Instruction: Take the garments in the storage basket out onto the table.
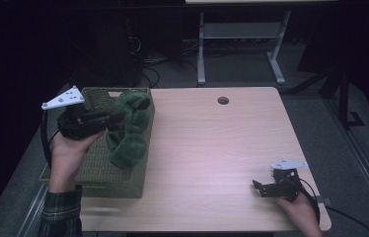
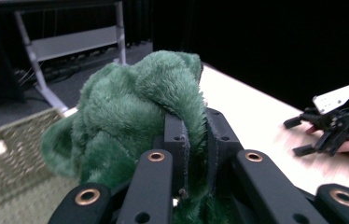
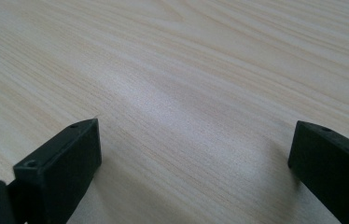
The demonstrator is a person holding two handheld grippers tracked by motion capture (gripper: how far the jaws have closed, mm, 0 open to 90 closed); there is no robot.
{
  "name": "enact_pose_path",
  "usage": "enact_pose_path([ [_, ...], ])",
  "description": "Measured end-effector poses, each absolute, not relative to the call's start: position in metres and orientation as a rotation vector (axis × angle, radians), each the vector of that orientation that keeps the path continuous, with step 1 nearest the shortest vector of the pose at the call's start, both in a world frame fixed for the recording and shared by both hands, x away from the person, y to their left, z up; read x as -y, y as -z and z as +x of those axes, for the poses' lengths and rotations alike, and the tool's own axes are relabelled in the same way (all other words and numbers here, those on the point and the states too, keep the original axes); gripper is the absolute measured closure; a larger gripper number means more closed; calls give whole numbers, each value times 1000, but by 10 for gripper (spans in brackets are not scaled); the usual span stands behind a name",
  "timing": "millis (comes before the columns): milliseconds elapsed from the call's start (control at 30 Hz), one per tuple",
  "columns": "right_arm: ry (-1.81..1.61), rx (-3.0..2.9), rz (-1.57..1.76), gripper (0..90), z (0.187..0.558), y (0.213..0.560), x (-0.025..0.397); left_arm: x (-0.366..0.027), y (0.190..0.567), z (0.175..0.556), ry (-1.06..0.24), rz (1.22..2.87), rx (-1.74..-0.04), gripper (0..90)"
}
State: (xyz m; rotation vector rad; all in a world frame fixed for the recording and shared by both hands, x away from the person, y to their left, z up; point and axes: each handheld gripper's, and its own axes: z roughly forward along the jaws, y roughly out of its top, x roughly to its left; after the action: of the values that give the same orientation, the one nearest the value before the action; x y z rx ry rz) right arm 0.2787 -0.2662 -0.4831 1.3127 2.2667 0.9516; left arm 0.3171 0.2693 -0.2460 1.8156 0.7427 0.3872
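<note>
Your left gripper [image 1: 115,117] pinches the green plush cloth [image 1: 130,129] by a fold, so it hangs over the woven basket [image 1: 98,170]. Your right gripper [image 1: 257,187] rests spread wide on the table [image 1: 212,148], out of the way.

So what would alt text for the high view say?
The left gripper holds a green plush cloth over a green basket at the left of a wooden table. The right gripper rests open near the table's right front corner.

The room is dim, its surroundings nearly black. Overhead light leaves a pale sheen on the table [image 1: 212,143]. The right gripper [image 2: 324,133] looks blurred in the left gripper view.
</note>
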Motion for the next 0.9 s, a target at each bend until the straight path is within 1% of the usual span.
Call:
enact_pose_path([
  [200,-952,-2267,1312,21,279,483,266,-253,237,319,-380,1806,-700,807],
  [300,-952,-2267,1312,21,279,483,266,-238,236,322,-360,1803,-669,807],
  [567,-951,-2267,1312,21,279,483,266,-205,249,329,-289,1861,-616,807],
  [900,-951,-2267,1311,21,279,483,266,-180,263,332,-233,1887,-598,807],
])
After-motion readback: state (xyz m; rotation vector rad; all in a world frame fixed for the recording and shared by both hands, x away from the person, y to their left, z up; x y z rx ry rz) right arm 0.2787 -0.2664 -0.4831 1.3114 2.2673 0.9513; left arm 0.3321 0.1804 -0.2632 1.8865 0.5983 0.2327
